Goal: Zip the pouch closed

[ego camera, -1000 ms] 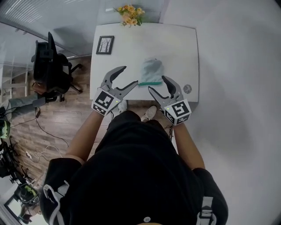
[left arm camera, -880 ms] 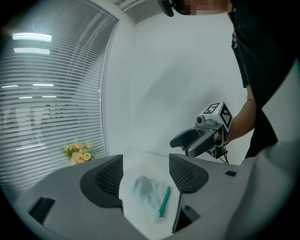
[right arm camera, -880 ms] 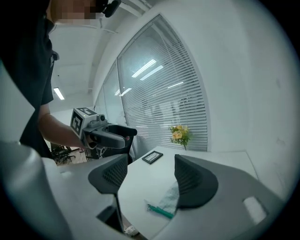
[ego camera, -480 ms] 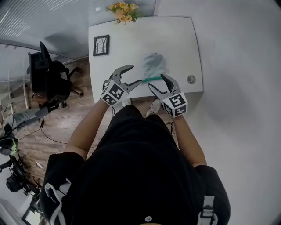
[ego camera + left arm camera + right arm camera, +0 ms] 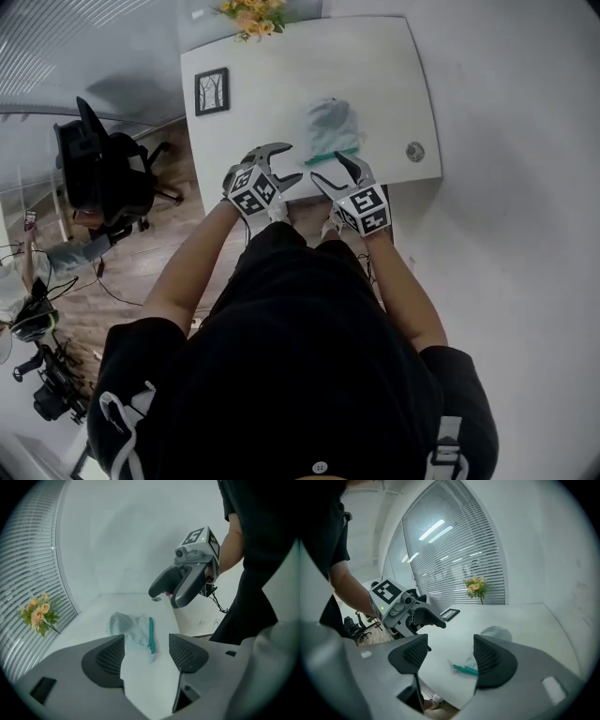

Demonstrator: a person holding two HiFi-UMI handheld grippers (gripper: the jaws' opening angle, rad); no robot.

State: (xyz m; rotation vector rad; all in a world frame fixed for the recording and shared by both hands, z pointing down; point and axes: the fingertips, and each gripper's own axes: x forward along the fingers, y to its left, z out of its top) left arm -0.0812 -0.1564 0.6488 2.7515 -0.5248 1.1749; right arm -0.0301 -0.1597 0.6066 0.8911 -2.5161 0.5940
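A pale mesh pouch (image 5: 329,127) with a teal zipper strip (image 5: 330,155) along its near edge lies on the white table (image 5: 281,84). In the left gripper view the pouch (image 5: 129,627) and its zipper (image 5: 151,634) lie just beyond the jaws. My left gripper (image 5: 284,163) is open, left of the zipper's end, over the table's near edge. My right gripper (image 5: 333,169) is open too, just in front of the zipper. The right gripper view shows the zipper (image 5: 465,669) between its jaws, with nothing held.
A framed picture (image 5: 212,91) lies at the table's far left, and a bunch of flowers (image 5: 246,13) stands at the back. A small round disc (image 5: 415,151) sits near the right edge. An office chair (image 5: 94,173) stands on the wooden floor at the left.
Both grippers have moved forward and closer together, toward the pouch's zipper edge. Both stay open and hold nothing. The pouch has not moved on the table.
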